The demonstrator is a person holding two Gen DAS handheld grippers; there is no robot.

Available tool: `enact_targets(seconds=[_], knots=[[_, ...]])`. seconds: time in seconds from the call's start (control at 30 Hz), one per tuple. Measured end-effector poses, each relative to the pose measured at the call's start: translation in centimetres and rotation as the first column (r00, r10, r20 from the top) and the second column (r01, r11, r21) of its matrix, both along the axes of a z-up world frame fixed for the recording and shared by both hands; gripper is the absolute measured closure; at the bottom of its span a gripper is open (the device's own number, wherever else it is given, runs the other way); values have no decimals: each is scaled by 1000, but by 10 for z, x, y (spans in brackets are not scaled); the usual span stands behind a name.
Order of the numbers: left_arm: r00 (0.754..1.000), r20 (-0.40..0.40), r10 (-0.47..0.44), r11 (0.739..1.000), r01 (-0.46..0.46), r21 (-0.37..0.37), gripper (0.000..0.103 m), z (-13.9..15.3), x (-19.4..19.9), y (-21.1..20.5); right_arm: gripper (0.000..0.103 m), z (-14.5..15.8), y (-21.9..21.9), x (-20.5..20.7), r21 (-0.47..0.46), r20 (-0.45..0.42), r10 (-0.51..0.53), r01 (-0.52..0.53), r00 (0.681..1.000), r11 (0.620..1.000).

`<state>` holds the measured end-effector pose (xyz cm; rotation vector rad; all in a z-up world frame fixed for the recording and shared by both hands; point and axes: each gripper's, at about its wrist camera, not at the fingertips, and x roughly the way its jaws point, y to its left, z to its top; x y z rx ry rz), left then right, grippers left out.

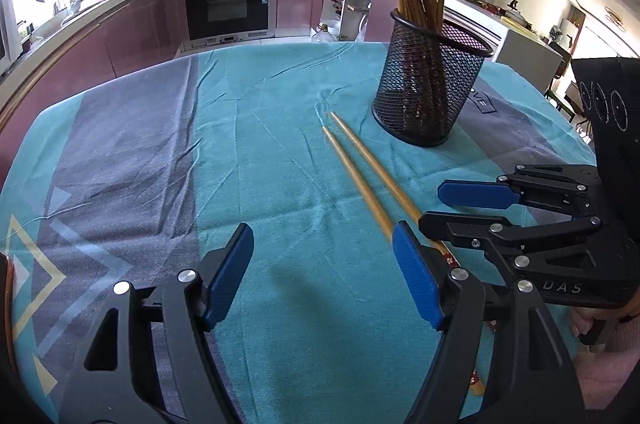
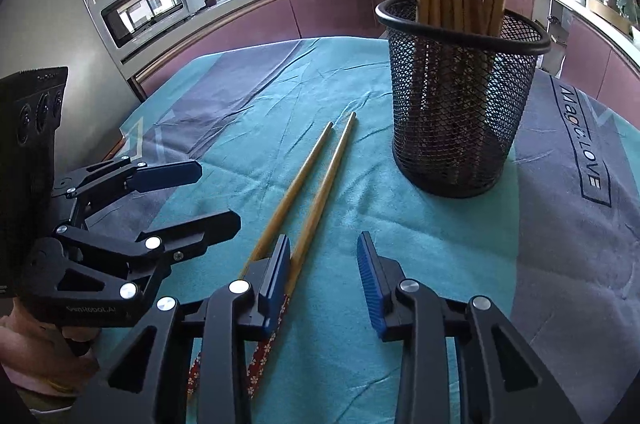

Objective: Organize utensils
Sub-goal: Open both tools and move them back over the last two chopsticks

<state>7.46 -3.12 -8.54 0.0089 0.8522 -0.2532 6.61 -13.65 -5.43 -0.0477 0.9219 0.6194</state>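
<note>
I find both chopsticks (image 2: pixel 308 184) flat on the bench (image 2: pixel 460 244) beside the mesh holder (image 2: pixel 460 96), left hand-held gripper (image 1: pixel 324 276) and right hand-held gripper (image 2: pixel 324 280) both agape, gripping nothing, seemingly poised for pickup.

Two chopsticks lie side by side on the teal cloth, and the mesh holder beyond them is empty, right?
Not quite. The mesh holder is not empty: the right wrist view shows several brown chopsticks standing in it. The rest holds: two chopsticks lie side by side on the teal cloth.

Two chopsticks (image 2: pixel 308 184) side by side on tablecloth (image 2: pixel 440 244); mesh holder (image 2: pixel 460 104) beyond, right.
</note>
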Motion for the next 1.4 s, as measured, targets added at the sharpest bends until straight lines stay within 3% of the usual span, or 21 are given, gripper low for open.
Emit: enact_targets(seconds=[0.2,0.6,0.8,0.97,1.13,1.27,1.4], knots=[[999,-17,-50,999,50,19,33,-7,1,-13,70,0,-2,2,6,-3,3,-3,1000,1000],[998,-29,-58,998,59,25,42,-12,3,-18,70,1,-7,4,19,-9,5,-5,1000,1000],[998,-26,-63,998,63,16,50,-12,1,-17,70,2,-7,6,13,-5,3,-3,1000,1000],[999,-38,-29,999,30,30,66,-13,6,-12,70,2,-5,10,5,1,-1,1,1000,1000],[999,-41,-29,999,30,28,65,-12,9,-11,70,1,0,16,-9,13,-2,2,1000,1000],[999,-42,-27,1000,27,-10,54,-8,12,-8,72,0,4,20,-16,19,-3,4,1000,1000],[998,-40,-49,999,48,-15,51,-6,14,-10,76,-1,2,22,-10,15,-7,7,1000,1000]])
